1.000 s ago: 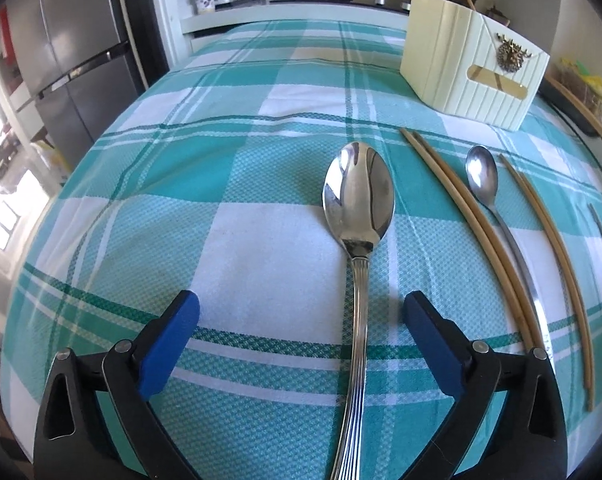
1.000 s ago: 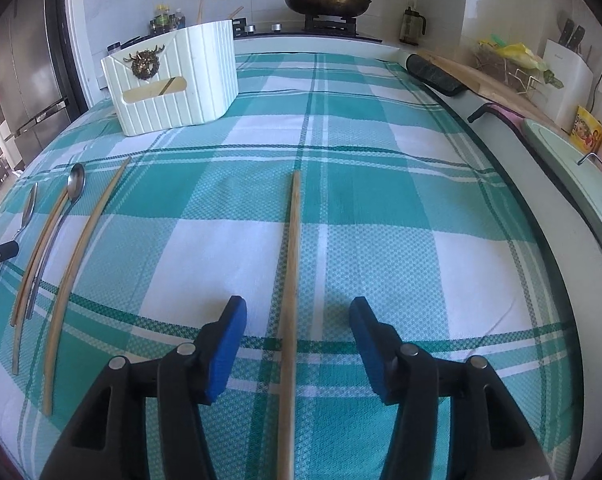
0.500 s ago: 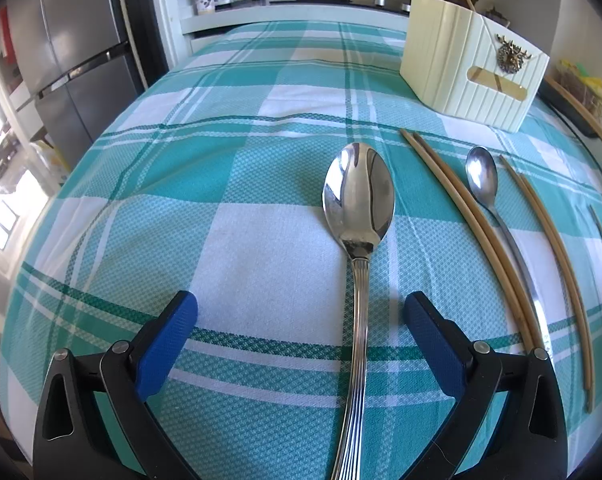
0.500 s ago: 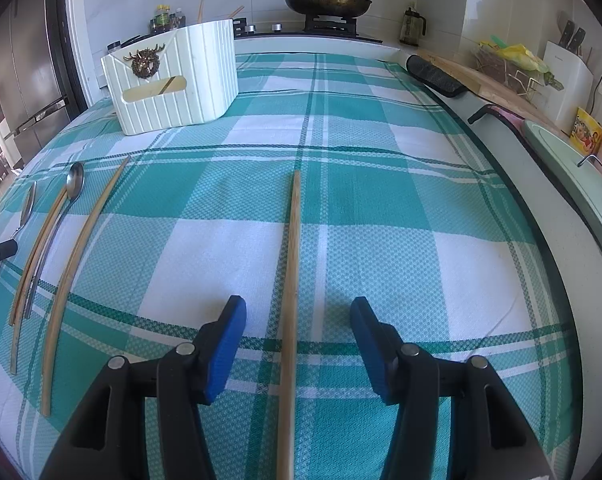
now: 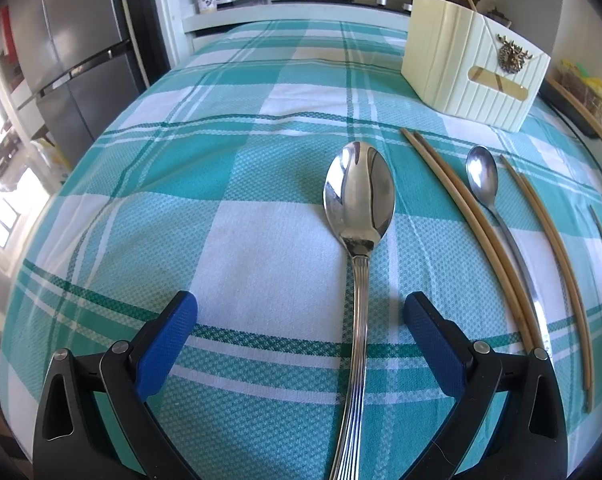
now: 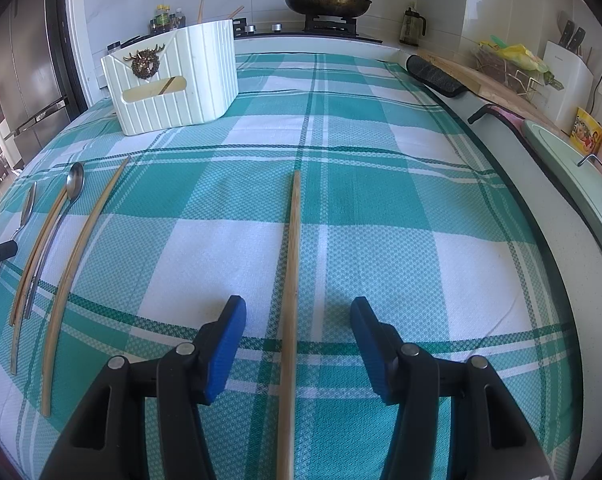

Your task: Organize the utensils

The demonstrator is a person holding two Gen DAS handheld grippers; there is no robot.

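A large steel spoon (image 5: 359, 200) lies on the checked cloth, its handle running down between the blue pads of my left gripper (image 5: 301, 320), which stands wide open without touching it. To its right lie a pair of wooden chopsticks (image 5: 473, 224), a small spoon (image 5: 483, 178) and another chopstick (image 5: 553, 248). In the right wrist view a single wooden chopstick (image 6: 291, 272) passes between the pads of my right gripper (image 6: 299, 324), open, with gaps on both sides. The cream utensil holder (image 6: 173, 80), seen also in the left wrist view (image 5: 461, 68), stands at the far side.
The teal and white checked cloth (image 6: 381, 168) covers the whole counter. A stove with a pan (image 6: 327, 0) is behind it. A sink edge (image 6: 565, 168) and a rack lie to the right. A steel fridge (image 5: 73, 48) stands at the left.
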